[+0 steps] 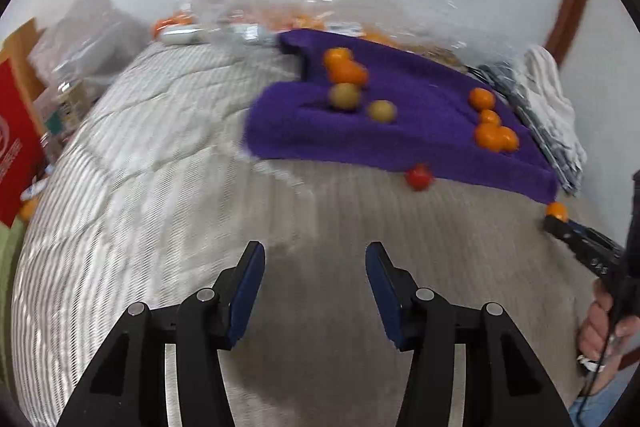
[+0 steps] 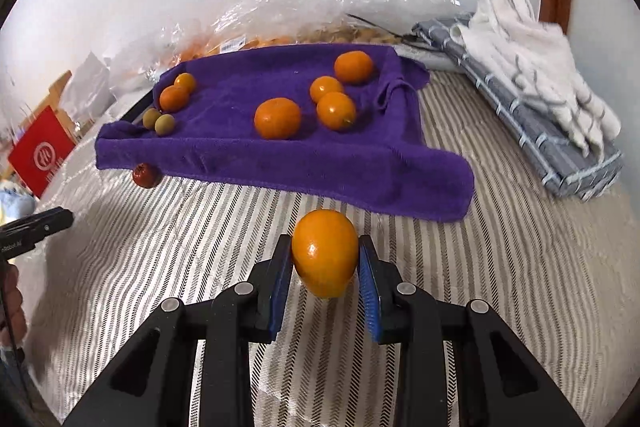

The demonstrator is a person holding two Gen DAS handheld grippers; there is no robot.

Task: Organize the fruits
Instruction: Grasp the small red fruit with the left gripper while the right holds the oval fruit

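A purple towel (image 2: 280, 155) (image 1: 420, 131) lies on a striped bedspread and carries several orange fruits (image 2: 277, 117) (image 1: 494, 137) and two small green-brown fruits (image 2: 164, 125) (image 1: 345, 95). A small red fruit (image 2: 146, 175) (image 1: 418, 177) lies on the bed at the towel's near edge. My right gripper (image 2: 325, 259) is shut on an orange fruit (image 2: 325, 253) just above the bed, in front of the towel; it also shows in the left wrist view (image 1: 557, 211). My left gripper (image 1: 315, 267) is open and empty over the bed, short of the towel.
A clear plastic bag with more orange fruit (image 2: 256, 35) lies behind the towel against the wall. Folded blue-checked and white towels (image 2: 532, 87) lie at the right. A red box (image 2: 40, 151) stands at the left edge of the bed.
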